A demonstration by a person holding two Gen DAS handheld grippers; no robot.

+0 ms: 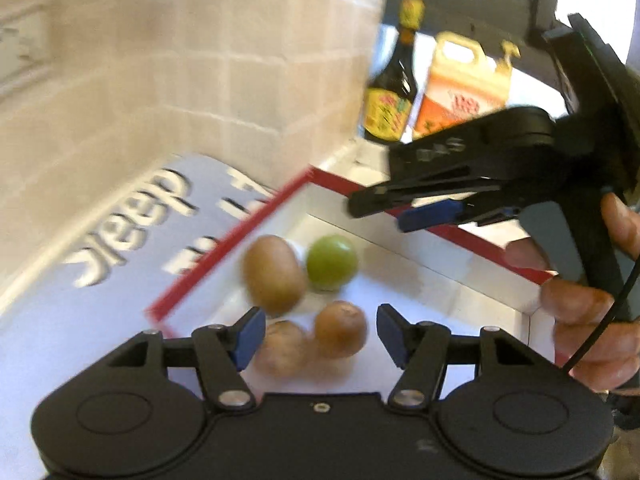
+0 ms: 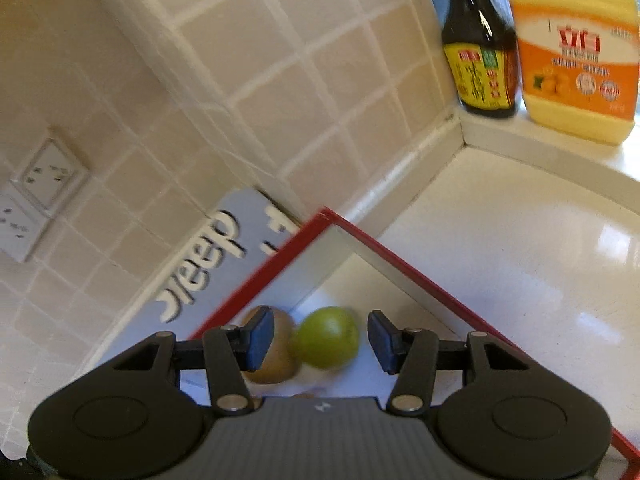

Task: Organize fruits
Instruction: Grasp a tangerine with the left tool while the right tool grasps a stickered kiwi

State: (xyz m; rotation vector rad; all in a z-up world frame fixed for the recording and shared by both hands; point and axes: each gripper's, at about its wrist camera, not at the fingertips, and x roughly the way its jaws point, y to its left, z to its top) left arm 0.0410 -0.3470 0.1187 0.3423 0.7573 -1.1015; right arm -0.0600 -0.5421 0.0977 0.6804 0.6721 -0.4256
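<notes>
Right wrist view, lid (image 2: 208, 276) lettered "deep", bottle label (image 2: 482, 76) unreadable

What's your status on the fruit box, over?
Left gripper open, empty. Right gripper open, empty. Three kiwis and green fruit inside red-rimmed box. Nothing in the way.

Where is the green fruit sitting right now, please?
In both wrist views the green fruit lies inside the red-rimmed box, near its far corner, just right of a brown kiwi.
</notes>
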